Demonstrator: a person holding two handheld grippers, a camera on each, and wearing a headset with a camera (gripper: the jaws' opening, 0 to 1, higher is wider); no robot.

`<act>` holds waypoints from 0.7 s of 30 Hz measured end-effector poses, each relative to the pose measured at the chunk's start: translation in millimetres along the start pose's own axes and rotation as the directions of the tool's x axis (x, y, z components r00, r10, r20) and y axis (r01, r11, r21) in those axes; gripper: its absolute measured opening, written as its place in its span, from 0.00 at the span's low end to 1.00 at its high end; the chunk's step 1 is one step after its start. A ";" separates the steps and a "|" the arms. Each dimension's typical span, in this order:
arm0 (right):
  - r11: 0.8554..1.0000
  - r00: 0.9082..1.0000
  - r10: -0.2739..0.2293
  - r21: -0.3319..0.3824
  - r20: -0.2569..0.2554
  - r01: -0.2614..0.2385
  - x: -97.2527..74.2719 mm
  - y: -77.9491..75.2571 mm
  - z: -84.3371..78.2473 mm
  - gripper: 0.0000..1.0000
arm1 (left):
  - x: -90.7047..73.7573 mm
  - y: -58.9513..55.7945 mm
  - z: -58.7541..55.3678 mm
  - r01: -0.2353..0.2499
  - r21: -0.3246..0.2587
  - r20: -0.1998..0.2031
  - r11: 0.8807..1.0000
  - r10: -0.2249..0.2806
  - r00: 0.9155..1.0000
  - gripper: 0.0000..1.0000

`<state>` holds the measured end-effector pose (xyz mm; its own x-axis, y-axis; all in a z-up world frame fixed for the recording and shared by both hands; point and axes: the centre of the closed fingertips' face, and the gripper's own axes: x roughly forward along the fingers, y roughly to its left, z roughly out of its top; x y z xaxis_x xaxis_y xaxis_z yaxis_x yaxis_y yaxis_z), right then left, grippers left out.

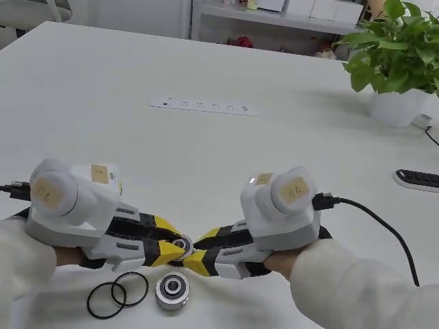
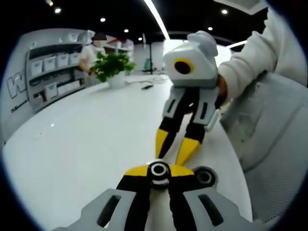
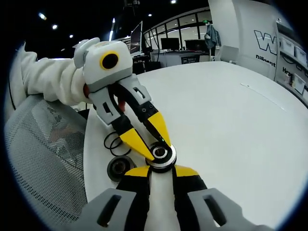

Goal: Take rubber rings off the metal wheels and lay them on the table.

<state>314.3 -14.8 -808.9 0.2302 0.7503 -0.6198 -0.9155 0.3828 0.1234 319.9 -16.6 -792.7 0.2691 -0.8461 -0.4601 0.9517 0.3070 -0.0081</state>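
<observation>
Metal wheel (image 1: 182,244): clamped at tips of left tool (image 1: 174,248); right tool (image 1: 196,250) touches its rim, closure unclear. Two rubber rings (image 1: 116,293) lie on desk (image 1: 206,157) near left tool. Recommended: steady wheel, peel outward.

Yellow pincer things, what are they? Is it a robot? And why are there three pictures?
It's not a robot. A person holds a tool called a gripper in each hand, and each gripper has two yellow-tipped jaws that pinch. The wide picture comes from a camera on the person's head, looking down. The two round pictures come from little cameras riding on the grippers. The left gripper and the right gripper meet nose to nose, and both seem to pinch one small metal wheel. On the white table lie two black rubber rings and a second wheel. Farther back are a power strip and a potted plant.
</observation>
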 end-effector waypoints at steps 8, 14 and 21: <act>0.999 0.999 -0.029 -0.039 -0.019 0.028 -0.3 -4.9 -3.4 0.02 | -0.1 0.5 -0.3 -0.004 -0.006 0.001 1.000 0.004 1.000 0.14; 0.998 0.998 -0.056 -0.028 -0.029 0.056 0.0 -9.3 -2.9 0.00 | -0.3 0.3 0.1 -0.006 -0.007 0.001 1.000 0.006 1.000 0.14; 0.985 0.996 -0.077 0.154 -0.033 0.081 -1.6 -15.2 -3.9 0.00 | -0.6 0.2 0.0 -0.004 -0.006 0.003 1.000 0.004 1.000 0.14</act>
<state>326.6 -23.8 -812.8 0.2887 0.7002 -0.6530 -0.8321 0.5209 0.1906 319.9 -16.1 -792.4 0.2734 -0.8463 -0.4573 0.9497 0.3130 -0.0115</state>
